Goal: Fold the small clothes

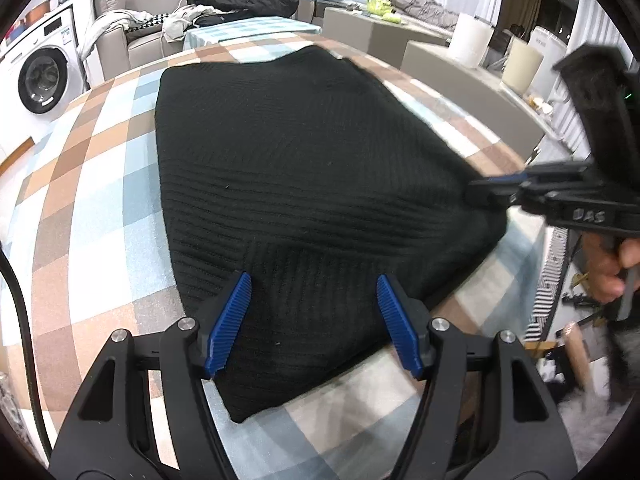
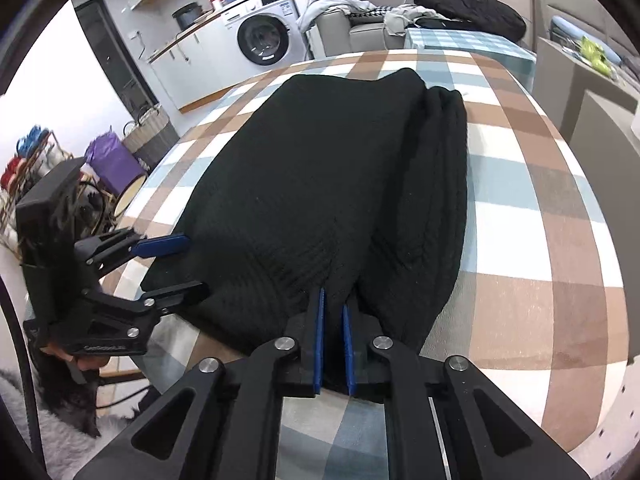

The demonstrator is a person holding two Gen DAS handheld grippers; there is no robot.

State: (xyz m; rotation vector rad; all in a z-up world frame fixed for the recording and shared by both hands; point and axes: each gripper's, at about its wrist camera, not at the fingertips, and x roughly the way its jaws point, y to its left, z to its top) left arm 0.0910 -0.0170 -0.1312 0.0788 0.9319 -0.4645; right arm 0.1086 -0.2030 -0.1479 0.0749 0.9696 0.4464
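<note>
Black knit garment [image 2: 320,184] in right hand-held gripper [image 2: 333,304]; left hand-held gripper [image 1: 314,284] agape, "DAS" lettering.

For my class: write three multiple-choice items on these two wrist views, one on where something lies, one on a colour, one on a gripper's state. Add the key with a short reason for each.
1. Where does the black knitted garment lie?
A. on the checked tablecloth
B. on the floor
C. inside the washing machine

2. What colour are the gripper finger pads?
A. red
B. blue
C. white

3. How do the two grippers stand?
A. both open
B. left gripper shut, right open
C. left open, right gripper shut on the garment

Key: 1 A, it lies spread on the checked cloth; 2 B, the ribbed pads are blue in both views; 3 C, the left fingers stand wide apart over the garment, while the right fingers pinch a pulled-up fold of its near edge.
</note>
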